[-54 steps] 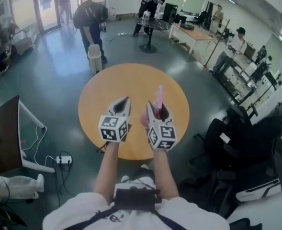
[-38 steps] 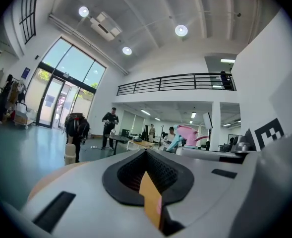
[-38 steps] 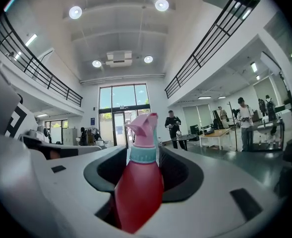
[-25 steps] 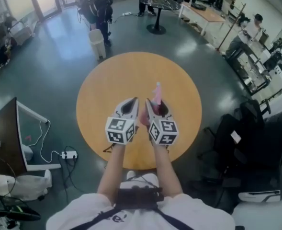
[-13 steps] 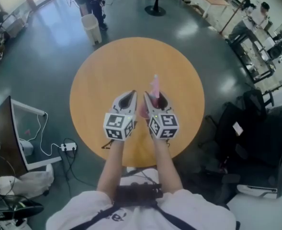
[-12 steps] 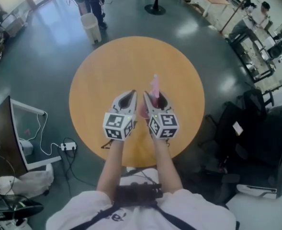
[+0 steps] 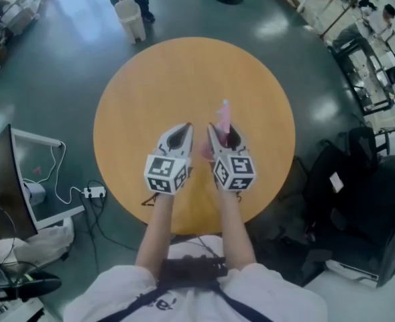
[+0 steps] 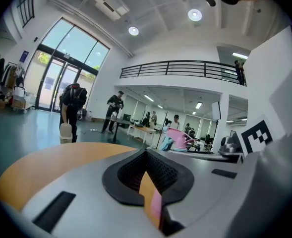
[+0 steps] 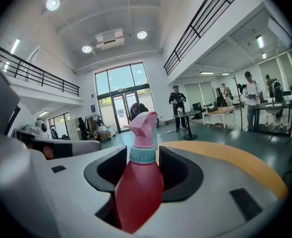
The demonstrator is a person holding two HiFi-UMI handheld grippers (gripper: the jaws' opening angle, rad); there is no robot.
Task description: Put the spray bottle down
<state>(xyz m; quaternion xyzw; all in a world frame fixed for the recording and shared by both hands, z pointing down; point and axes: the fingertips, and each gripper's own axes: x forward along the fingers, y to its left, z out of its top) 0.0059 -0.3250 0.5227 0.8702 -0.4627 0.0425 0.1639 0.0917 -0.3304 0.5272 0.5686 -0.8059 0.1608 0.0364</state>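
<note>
A red spray bottle [image 9: 138, 182] with a teal collar and pink trigger head stands upright between the jaws of my right gripper [image 9: 142, 153], which is shut on its body. In the head view the pink nozzle [image 7: 223, 115] sticks up ahead of the right gripper [image 7: 222, 134], above the near half of the round orange table [image 7: 157, 79]. My left gripper [image 7: 178, 136] hangs just to its left, side by side with it, its jaws closed to a thin slit with nothing held. In the left gripper view [image 8: 146, 155] the bottle's pink head [image 8: 178, 137] shows at the right.
A white bin [image 7: 129, 9] stands on the floor beyond the table. A monitor [image 7: 9, 180] and a power strip [image 7: 93, 193] lie to the left. Black chairs [image 7: 345, 180] crowd the right side. Several people stand far off in the hall.
Both grippers have sunk together toward the table, the right one still gripping the bottle. The head view has tilted down, so the table fills more of it.
</note>
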